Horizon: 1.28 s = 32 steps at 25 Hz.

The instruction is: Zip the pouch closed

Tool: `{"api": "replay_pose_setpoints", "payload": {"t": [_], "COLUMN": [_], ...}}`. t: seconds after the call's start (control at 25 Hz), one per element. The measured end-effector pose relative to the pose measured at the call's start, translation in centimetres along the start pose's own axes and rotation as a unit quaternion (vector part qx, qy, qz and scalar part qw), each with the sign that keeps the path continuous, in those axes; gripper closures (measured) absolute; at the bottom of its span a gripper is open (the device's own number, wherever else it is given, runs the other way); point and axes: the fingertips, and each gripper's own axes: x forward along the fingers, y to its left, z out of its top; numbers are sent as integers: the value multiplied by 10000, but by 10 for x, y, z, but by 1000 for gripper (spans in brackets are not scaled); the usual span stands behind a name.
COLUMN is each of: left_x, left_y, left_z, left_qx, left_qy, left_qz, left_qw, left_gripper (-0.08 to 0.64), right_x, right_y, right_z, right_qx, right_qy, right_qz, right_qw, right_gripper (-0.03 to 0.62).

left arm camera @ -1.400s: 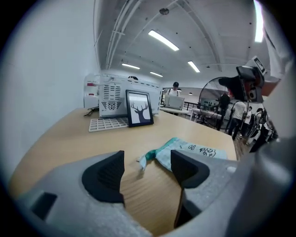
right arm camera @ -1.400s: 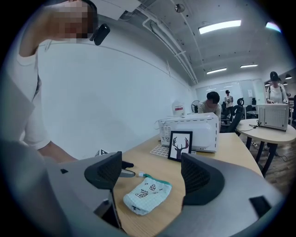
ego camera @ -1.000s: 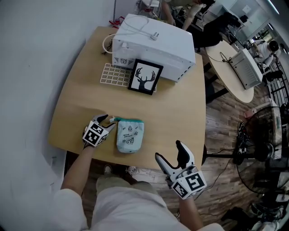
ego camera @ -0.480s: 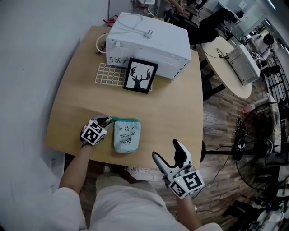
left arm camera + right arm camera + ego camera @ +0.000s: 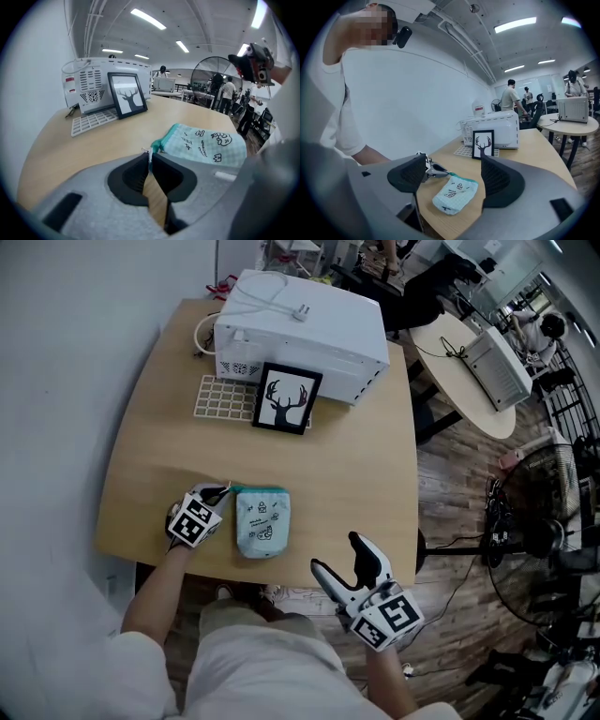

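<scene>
Fingers (image 5: pixel 129 171), left gripper (image 5: pixel 150 159) — just closed — pinch one pouch (image 5: pixel 206 146) zip pull (image 5: pixel 148 152).

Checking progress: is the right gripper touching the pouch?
No, the right gripper hovers apart from the pouch; its empty jaws, just narrowed slightly, stand open.

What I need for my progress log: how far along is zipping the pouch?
Done: no zipping shows. In hand: left gripper has just closed on the tab at the pouch's corner. Left: right gripper, open and off the pouch, probably steadies it; then the pull.
</scene>
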Motion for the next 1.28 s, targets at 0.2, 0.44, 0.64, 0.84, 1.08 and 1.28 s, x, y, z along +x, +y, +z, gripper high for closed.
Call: {"api": "replay_pose_setpoints", "payload": {"t": [0.2,0.44,0.64,0.84,1.08,1.28], "left_x": [-28,-69,-108,-151,-191,-220], "left_y": [-12,-36,-63,-87,-123,-146], "left_z": [26,64,102,131,143,160], "left_qx": [1027,2057,3103,3982,4925,5071], "left_qy": [-301,-843,-1353,-1726,-1792,-2039], "left_qz": [100,31,-121,-199,-601,-882], "left_qw": [9942,9750,9409,9007,8495,8327], "left_gripper": [526,529,529,531,531,531], "right_x": [8,20,34,43,61,77], "right_y": [17,30,39,53,69,94], "right_z": [-3,6,11,26,38,27], "right_qx": [240,422,967,1491,1730,563], "right_qy": [64,-81,-189,-217,473,1555], "right_qz": [446,651,980,1654,2875,3813], "right_qw": [9987,9969,9903,9747,9408,9095], "right_gripper": [265,302,360,418,472,485]}}
